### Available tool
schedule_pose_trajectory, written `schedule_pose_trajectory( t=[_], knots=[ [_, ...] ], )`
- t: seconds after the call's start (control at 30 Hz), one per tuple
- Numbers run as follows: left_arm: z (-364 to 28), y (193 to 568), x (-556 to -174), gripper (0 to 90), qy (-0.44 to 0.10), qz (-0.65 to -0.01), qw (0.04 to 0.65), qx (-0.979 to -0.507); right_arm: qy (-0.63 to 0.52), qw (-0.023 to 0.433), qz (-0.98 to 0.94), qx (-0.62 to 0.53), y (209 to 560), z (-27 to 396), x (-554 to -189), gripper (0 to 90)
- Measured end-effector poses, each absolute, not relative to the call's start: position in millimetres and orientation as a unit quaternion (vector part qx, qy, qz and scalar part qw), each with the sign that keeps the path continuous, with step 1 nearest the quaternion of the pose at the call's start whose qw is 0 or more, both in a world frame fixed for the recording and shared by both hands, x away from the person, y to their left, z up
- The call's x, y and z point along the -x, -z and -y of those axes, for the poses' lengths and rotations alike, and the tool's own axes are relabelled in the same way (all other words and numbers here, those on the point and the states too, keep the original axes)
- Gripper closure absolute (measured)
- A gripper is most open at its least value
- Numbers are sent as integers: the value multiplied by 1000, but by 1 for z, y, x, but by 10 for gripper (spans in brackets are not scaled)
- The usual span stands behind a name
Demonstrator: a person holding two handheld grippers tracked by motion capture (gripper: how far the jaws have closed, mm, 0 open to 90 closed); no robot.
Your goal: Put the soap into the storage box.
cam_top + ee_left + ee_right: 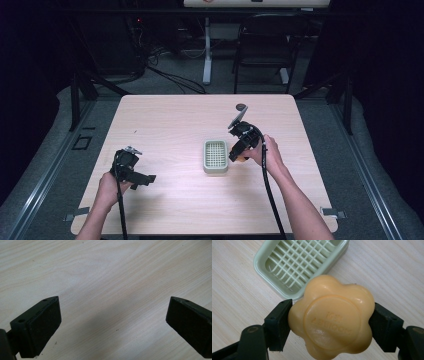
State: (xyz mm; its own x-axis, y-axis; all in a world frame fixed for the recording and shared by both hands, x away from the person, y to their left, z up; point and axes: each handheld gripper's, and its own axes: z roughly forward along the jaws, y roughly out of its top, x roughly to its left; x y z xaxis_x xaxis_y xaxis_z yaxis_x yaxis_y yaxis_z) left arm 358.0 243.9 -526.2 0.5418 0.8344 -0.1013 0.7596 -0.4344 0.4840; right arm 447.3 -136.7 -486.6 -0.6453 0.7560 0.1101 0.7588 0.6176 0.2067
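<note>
Right gripper (329,320), closed on a flower-shaped bar of orange soap (331,318): both black pads press the bar's opposite sides, and the bar hangs above the wooden table (170,120) rather than resting on it. In the high view the gripper (239,156) sits just right of a pale green soap dish (215,156), whose slatted grid insert lies bare. In the right gripper view the dish (297,262) lies just beyond the soap, its near corner covered by the bar's upper lobe and its far edge cut off by the frame. Left gripper (145,179), held low near the table's front left, well apart from the dish; its jaws stand wide apart over plain wood grain with nothing between them (112,320).

A small dark round object (241,106) lies near the table's far edge; what it is cannot be made out. Behind the table stand a dark chair (265,45) and loose cables (165,70) on the floor, in shadow.

The soap's face carries a raised round medallion with embossed lettering, seen upside down and too faint to read.
</note>
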Motion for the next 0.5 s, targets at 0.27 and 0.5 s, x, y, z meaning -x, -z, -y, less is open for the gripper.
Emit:
schedule_pose_trajectory(
  t=[0.27, 0.5],
  knots=[
    [-244, 526, -358, 0, -77, -472, 243, -844, 117, 7, 900, 419, 485, 129, -450, 262],
    [-244, 527, -358, 0, -77, -472, 243, -844, 123, 6, 899, 419, 486, 124, -453, 262]
  ],
)
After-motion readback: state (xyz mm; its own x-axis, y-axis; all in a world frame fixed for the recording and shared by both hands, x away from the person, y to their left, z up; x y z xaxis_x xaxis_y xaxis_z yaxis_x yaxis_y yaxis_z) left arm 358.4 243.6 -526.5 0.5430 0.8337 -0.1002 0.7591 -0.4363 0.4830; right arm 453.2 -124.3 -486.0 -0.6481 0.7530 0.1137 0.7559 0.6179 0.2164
